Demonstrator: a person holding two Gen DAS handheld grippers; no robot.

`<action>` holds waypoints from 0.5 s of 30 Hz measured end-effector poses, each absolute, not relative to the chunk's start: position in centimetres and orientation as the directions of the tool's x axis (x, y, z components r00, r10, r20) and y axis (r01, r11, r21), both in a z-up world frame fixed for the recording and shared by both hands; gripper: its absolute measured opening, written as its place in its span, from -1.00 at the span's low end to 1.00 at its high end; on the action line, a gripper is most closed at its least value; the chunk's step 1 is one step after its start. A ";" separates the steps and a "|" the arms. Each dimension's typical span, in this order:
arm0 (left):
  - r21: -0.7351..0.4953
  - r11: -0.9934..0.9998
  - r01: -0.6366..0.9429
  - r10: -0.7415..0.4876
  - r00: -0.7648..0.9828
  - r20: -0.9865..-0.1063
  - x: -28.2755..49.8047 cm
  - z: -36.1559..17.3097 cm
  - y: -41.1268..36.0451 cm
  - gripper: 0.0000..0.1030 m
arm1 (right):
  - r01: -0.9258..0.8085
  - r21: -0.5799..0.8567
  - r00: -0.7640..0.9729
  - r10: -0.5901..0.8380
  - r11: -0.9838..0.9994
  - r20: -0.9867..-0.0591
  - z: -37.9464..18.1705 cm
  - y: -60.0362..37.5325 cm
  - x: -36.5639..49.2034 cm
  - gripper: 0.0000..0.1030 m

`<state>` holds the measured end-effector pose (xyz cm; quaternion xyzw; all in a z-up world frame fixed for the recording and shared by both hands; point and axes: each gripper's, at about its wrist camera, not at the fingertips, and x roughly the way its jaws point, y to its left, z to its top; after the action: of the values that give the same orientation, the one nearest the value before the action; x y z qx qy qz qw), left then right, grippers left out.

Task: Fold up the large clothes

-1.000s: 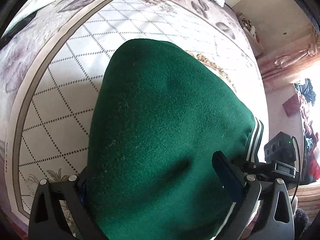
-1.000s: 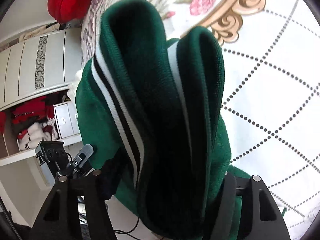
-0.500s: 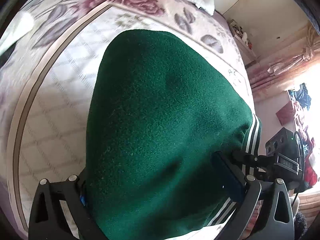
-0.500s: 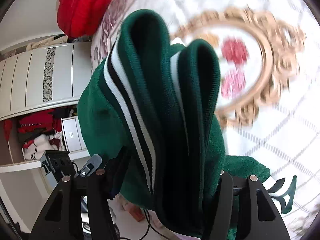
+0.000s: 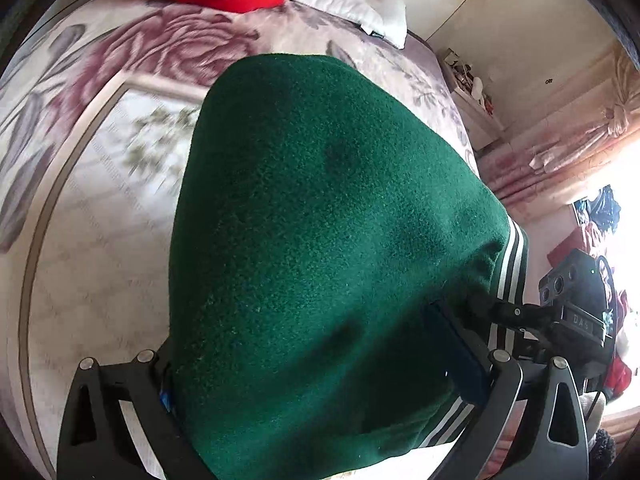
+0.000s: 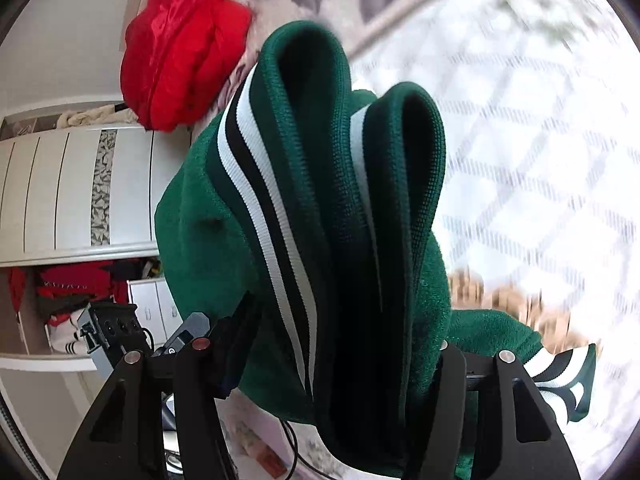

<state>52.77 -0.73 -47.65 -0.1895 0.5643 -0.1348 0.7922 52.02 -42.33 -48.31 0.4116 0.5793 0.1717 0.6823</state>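
A thick dark green fleece garment (image 5: 328, 200) fills the left wrist view, bunched into a folded bundle above the bed. My left gripper (image 5: 304, 352) is shut on it, both fingers pressed into its sides. In the right wrist view the garment's ribbed hem (image 6: 256, 184), with white and black stripes, stands up in two folded loops. My right gripper (image 6: 340, 344) is shut on that hem end. A striped cuff (image 6: 560, 376) hangs at the lower right. Each gripper shows in the other's view: the right one (image 5: 572, 308), the left one (image 6: 112, 328).
A floral bedspread (image 5: 100, 220) with a lattice centre panel lies under the garment. A red puffy jacket (image 6: 180, 48) and a white pillow (image 5: 352, 4) lie at the bed's head end. A white wardrobe (image 6: 60, 192) with clothes on open shelves (image 6: 72, 292) stands beside the bed; curtains (image 5: 580, 128) hang opposite.
Both grippers have carried the green garment across the bed towards the head end. The red jacket and pillow have come closer, and the gold medallion has slid down out of the middle.
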 end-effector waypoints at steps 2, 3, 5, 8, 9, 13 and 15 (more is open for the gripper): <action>-0.449 0.893 0.003 -0.427 0.322 -0.845 55.7 -48.4 -1.4 1.00 | 0.241 0.755 0.273 0.704 0.609 -0.655 -48.1 -45.0 55.8 0.21; -0.448 0.894 0.007 -0.426 0.319 -0.846 56.7 -48.7 -1.7 1.00 | 0.244 0.755 0.275 0.703 0.609 -0.656 -48.2 -45.6 57.0 0.21; -0.442 0.897 0.006 -0.422 0.305 -0.854 59.6 -50.0 -2.5 1.00 | 0.250 0.746 0.271 0.695 0.618 -0.666 -48.4 -46.4 60.4 0.21; -0.429 0.903 -0.004 -0.413 0.262 -0.872 62.9 -52.5 -3.3 1.00 | 0.263 0.723 0.257 0.676 0.639 -0.691 -49.4 -47.1 64.7 0.21; -0.426 0.905 -0.012 -0.411 0.238 -0.880 64.3 -54.0 -3.5 1.00 | 0.271 0.713 0.250 0.669 0.646 -0.701 -50.0 -47.5 66.3 0.21; -0.371 0.928 -0.032 -0.360 0.170 -0.917 67.3 -57.6 -3.9 1.00 | 0.318 0.677 0.214 0.646 0.663 -0.733 -52.8 -45.3 69.9 0.20; -0.343 0.939 -0.022 -0.337 0.134 -0.932 68.3 -58.9 -4.0 1.00 | 0.339 0.665 0.203 0.639 0.665 -0.742 -54.3 -46.0 70.6 0.20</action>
<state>68.26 -4.05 -58.86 -0.1383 0.6493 -0.1064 0.7403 70.59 -46.02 -54.29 0.3936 0.6214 0.1122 0.6681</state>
